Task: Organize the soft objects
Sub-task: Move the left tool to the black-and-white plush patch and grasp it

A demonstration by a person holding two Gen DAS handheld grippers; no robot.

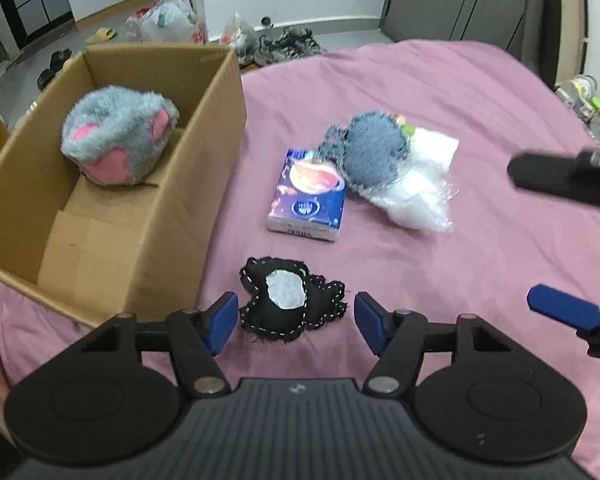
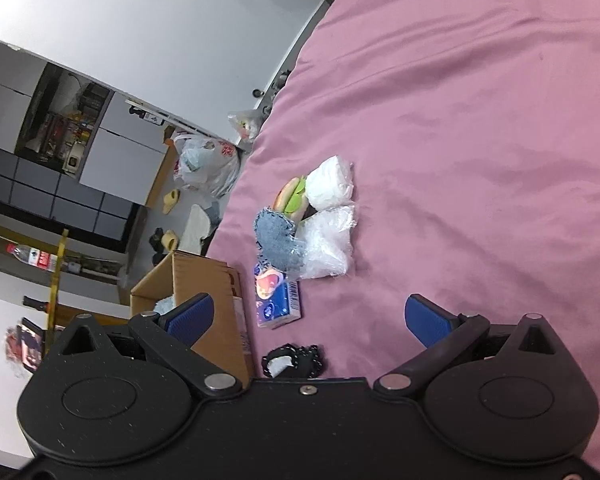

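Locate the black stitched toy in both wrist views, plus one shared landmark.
Left wrist: black toy low centre, on the sheet between the open left gripper's fingers, untouched.
Right wrist: black toy bottom centre, just above the gripper body, partly cut off.
Shared landmark: the cardboard box, left of the toy in both views.

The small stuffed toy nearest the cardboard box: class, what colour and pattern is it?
The stuffed toy is black with white edge stitching and a white patch; clearest in the left wrist view.
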